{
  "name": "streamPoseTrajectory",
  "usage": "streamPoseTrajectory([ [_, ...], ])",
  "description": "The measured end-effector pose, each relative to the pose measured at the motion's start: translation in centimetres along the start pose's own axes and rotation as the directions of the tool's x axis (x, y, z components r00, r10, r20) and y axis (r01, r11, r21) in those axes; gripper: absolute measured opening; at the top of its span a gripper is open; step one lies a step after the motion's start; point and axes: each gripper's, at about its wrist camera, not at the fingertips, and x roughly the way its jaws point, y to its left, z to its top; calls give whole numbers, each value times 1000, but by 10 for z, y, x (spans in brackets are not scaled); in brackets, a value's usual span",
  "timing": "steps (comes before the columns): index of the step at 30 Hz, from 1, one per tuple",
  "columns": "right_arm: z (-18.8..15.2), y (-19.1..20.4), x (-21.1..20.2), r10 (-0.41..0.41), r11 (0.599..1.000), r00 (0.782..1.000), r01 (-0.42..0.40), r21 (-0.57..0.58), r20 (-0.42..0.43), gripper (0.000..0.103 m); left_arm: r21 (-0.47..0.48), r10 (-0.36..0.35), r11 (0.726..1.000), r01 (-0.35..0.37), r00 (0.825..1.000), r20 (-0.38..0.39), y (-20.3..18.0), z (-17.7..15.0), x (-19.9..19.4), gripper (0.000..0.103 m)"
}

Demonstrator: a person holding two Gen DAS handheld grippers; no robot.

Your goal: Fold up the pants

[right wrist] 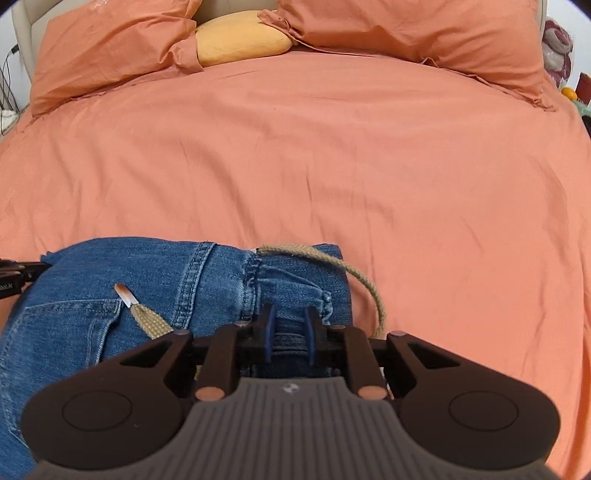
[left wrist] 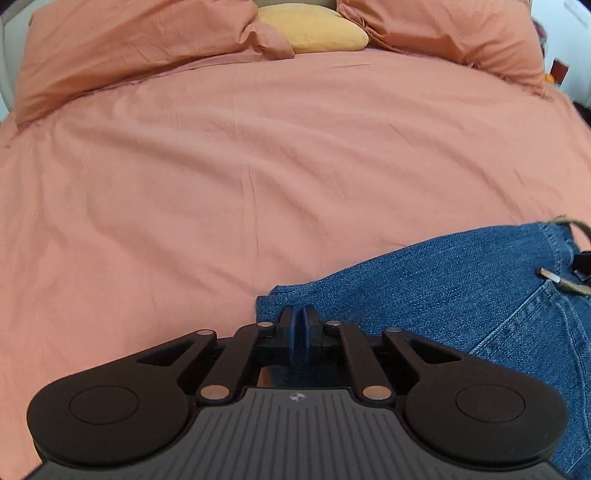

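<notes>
Left gripper (left wrist: 300, 325), seen from its own wrist camera, has its two blue pads pressed together with no gap, at the near left corner of the blue jeans (left wrist: 461, 295); whether denim is pinched between them cannot be made out, since the tips cover that edge. One pair of jeans lies on the salmon bedspread (left wrist: 221, 166), its long axis running from the gripper off the right edge, where it is cut off. Two salmon pillows (left wrist: 129, 48) and one yellow cushion (left wrist: 314, 31) sit at the far end of the bed. Right gripper (right wrist: 289, 325), in the right wrist view, holds its pads a narrow gap apart, with a fold of the waistband between them; denim fills the gap, though actual pressing is hard to confirm. One beige drawstring (right wrist: 354, 275) loops out beside the waist, its other tipped end (right wrist: 127, 293) lying on a back pocket. Lower denim is hidden under the gripper body.
</notes>
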Motion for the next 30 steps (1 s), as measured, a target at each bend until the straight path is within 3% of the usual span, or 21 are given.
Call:
streamPoseTrajectory([
  [2,0,3,-7,-18,1000,1000,18,-5,1,11,24,47,999,-48,999,11,-5,-1,-14,10],
  [4,-2,6,-24,-19,1000,999,20,-20,33,12,51,40,998,-42,998,39,-6,-8,-35,10],
  [9,-30,1,-87,40,997,995,-34,-68,88,13,80,-68,995,60,993,101,-9,-37,-92,10],
  [12,-52,2,-114,59,993,994,-49,-110,97,13,101,-130,988,121,988,85,-23,-56,-109,10],
  [18,-106,-5,-124,26,992,995,-14,-127,94,13,125,-192,975,184,980,57,-32,-106,-121,10],
  [23,-130,-18,-96,-11,999,998,14,-47,61,13,107,-100,989,103,995,-27,-33,-136,-95,12],
  [26,-135,-22,-102,-1,1000,996,-1,20,95,16,42,-98,994,99,995,-17,-21,-142,-106,12],
  [29,-145,-14,-120,0,1000,991,-2,13,132,16,-9,-110,994,110,993,31,-13,-153,-129,13],
  [30,-151,-8,-127,13,1000,989,-14,1,145,16,-30,-121,992,123,991,51,-12,-159,-137,18],
])
